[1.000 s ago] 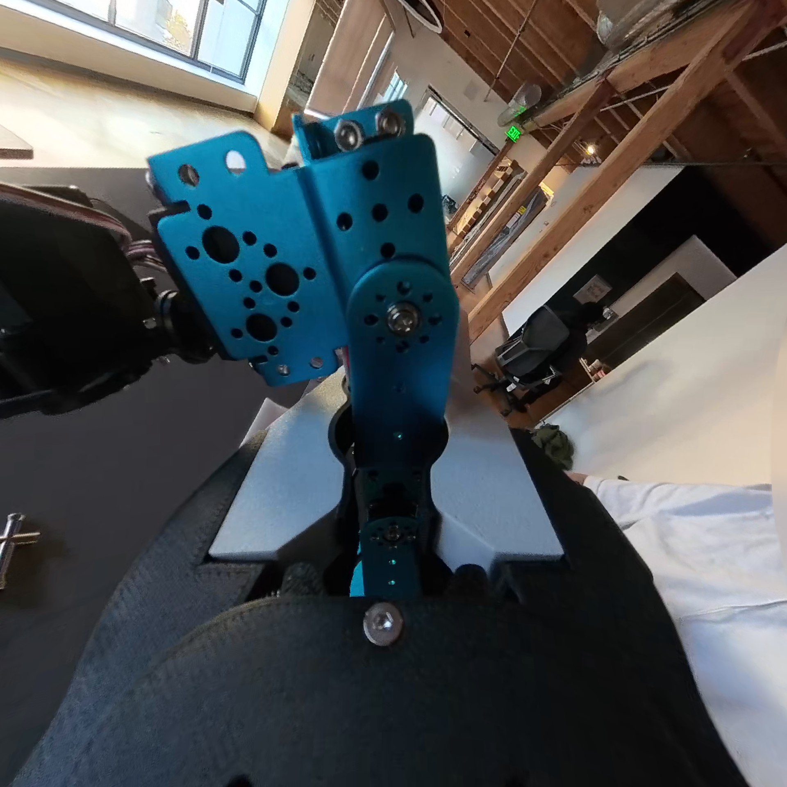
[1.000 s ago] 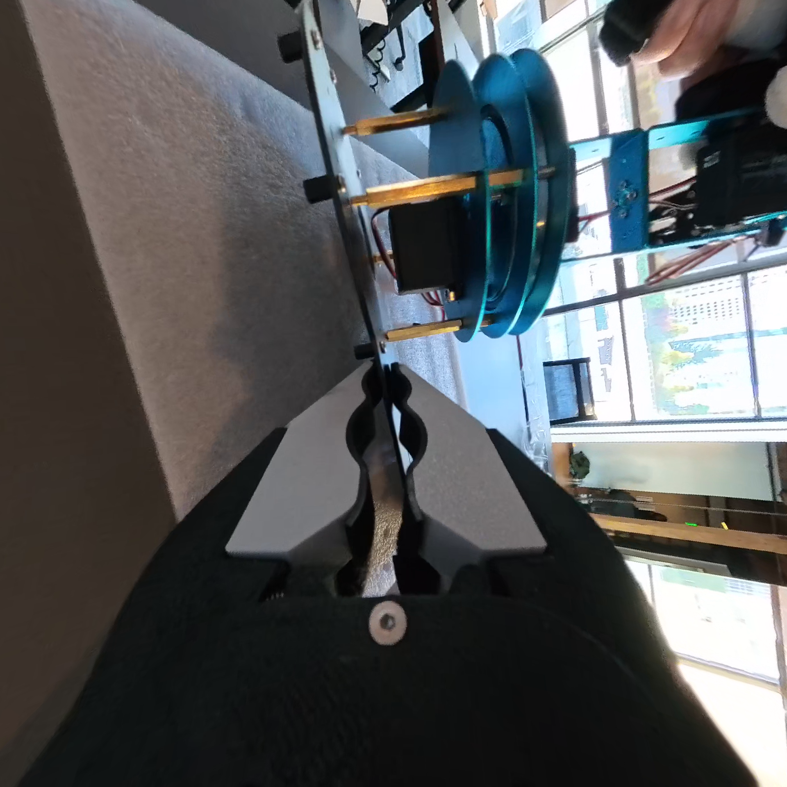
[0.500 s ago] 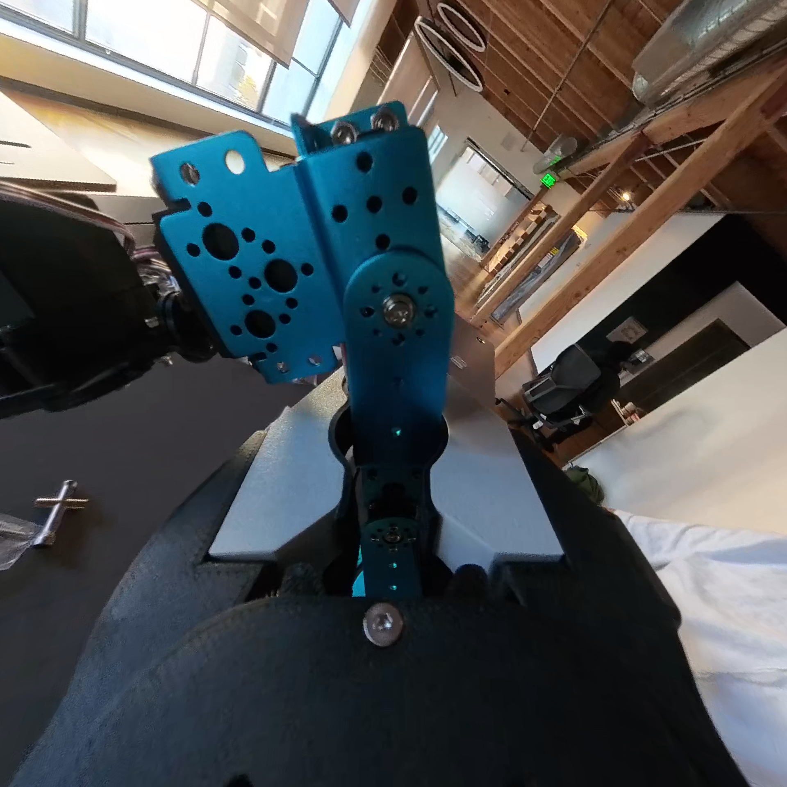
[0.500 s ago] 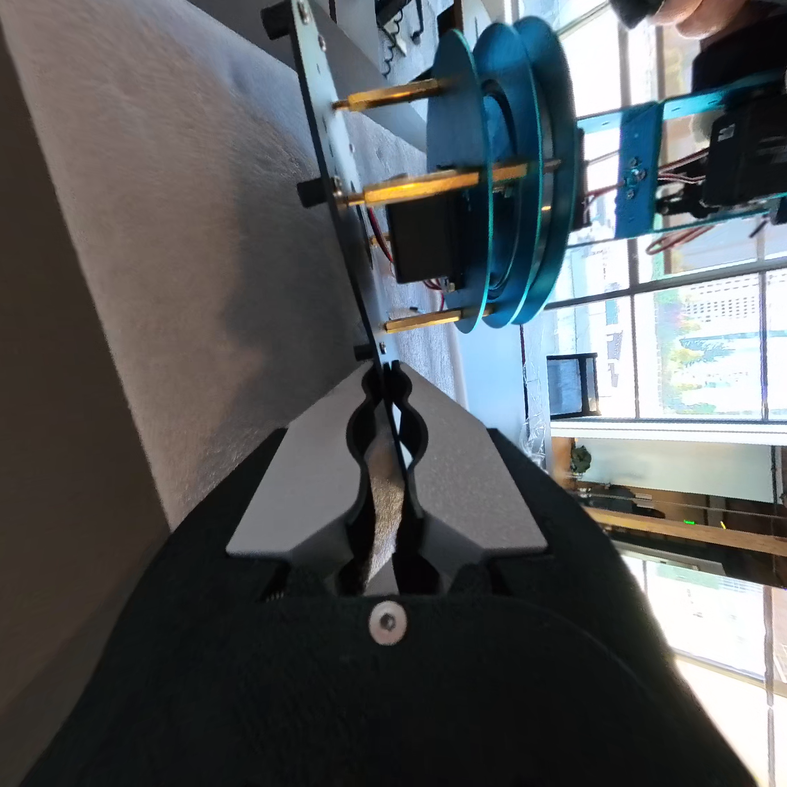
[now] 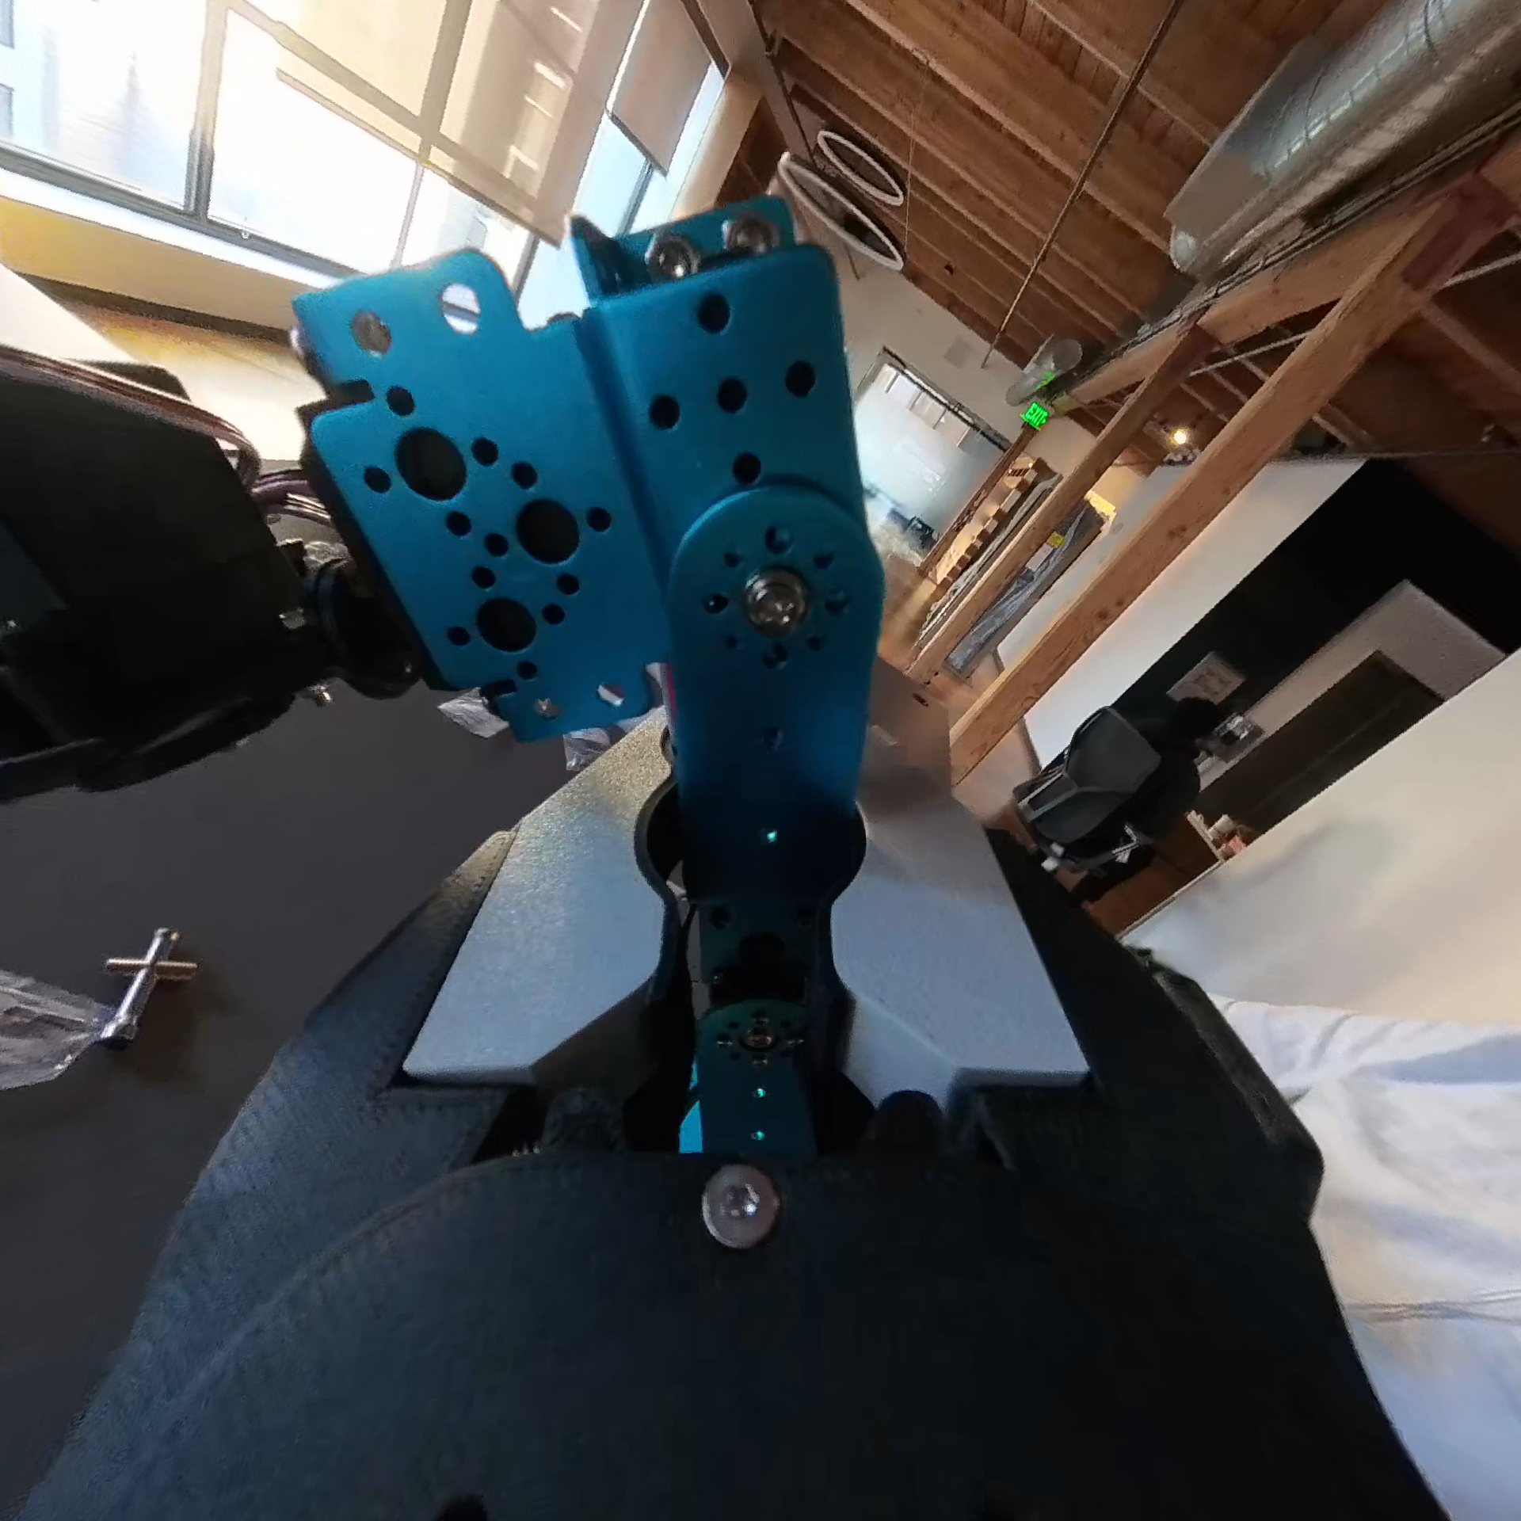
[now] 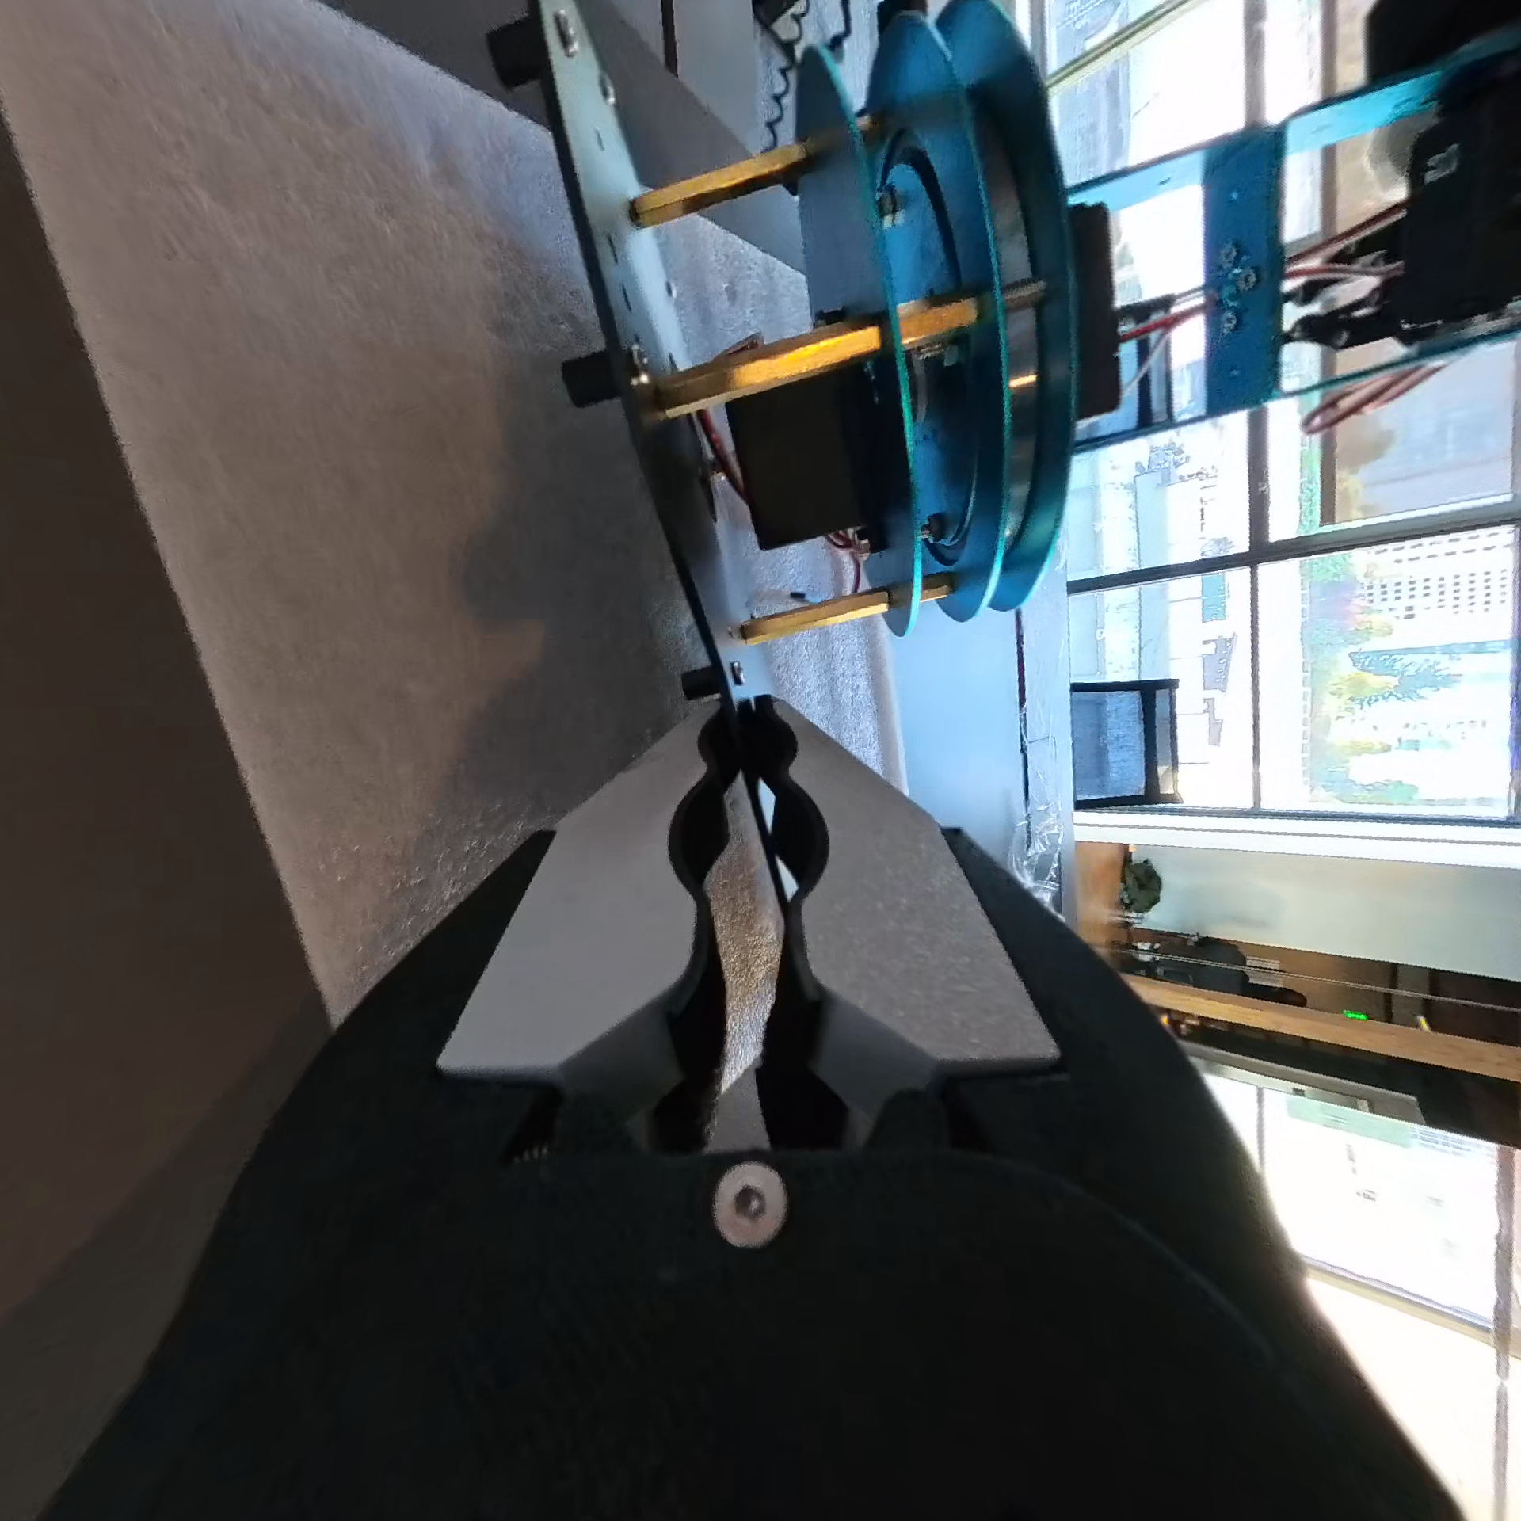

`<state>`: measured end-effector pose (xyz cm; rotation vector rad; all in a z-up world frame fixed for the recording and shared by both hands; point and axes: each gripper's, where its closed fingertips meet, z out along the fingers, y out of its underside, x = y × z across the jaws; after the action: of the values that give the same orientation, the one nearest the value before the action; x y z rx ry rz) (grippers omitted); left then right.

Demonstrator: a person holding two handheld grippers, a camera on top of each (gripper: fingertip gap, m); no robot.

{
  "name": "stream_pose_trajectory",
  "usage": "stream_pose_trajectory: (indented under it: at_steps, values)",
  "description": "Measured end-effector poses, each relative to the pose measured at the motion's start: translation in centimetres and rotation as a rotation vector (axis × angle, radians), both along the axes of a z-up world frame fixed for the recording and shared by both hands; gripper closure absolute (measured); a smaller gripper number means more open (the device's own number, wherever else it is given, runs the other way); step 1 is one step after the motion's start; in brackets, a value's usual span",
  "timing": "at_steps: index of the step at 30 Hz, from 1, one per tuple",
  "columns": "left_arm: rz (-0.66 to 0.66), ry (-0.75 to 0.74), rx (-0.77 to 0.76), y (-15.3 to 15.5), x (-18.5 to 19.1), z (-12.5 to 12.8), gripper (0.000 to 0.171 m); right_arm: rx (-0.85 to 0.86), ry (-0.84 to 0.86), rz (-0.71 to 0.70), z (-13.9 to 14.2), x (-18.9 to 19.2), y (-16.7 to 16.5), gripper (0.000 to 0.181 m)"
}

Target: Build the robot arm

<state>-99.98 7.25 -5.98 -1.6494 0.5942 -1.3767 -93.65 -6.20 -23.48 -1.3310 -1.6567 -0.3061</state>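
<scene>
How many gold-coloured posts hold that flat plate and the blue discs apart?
3 show in the right wrist view: upper brass post, middle brass post, lower brass post. The black box may hide more.

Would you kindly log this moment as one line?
left gripper: shut on blue bracket arm | right gripper: shut on base plate | cross wrench: on mat

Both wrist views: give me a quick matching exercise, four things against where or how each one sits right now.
Things:
1. left gripper
2. right gripper
3. cross-shaped metal tool
4. brass standoffs

States:
A. lying on the dark tabletop
B. shut on the thin base plate
C. shut on the blue bracket arm
D. bridging base plate and blue discs

Pairs: 1-C, 2-B, 3-A, 4-D
</scene>
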Motion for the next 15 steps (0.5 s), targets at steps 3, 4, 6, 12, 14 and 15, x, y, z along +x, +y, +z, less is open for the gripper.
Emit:
stream_pose_trajectory:
  at_steps: [3, 4, 6, 12, 14, 15]
  values:
    - [0.012, -0.04, -0.05, 0.7, -0.8, -0.3, 0.146, -0.025, 0.031, -0.023, 0.5, -0.1, 0.2, 0.179]
    - [0.013, -0.052, -0.062, 0.8, -1.0, -0.3, 0.146, -0.026, 0.034, -0.028, 0.6, -0.1, 0.3, 0.179]
    - [0.013, -0.067, -0.079, 0.9, -1.3, -0.4, 0.147, -0.03, 0.032, -0.036, 0.7, -0.2, 0.2, 0.179]
    - [0.0, -0.063, -0.11, 0.9, -0.9, -0.5, 0.147, -0.042, 0.027, -0.044, 0.8, -0.2, -0.2, 0.179]
    - [-0.01, -0.055, -0.114, 1.0, -0.6, -0.6, 0.147, -0.049, 0.023, -0.048, 0.8, -0.1, -0.4, 0.18]
    - [-0.017, -0.049, -0.115, 1.0, -0.4, -0.7, 0.147, -0.053, 0.017, -0.048, 0.7, -0.1, -0.5, 0.18]
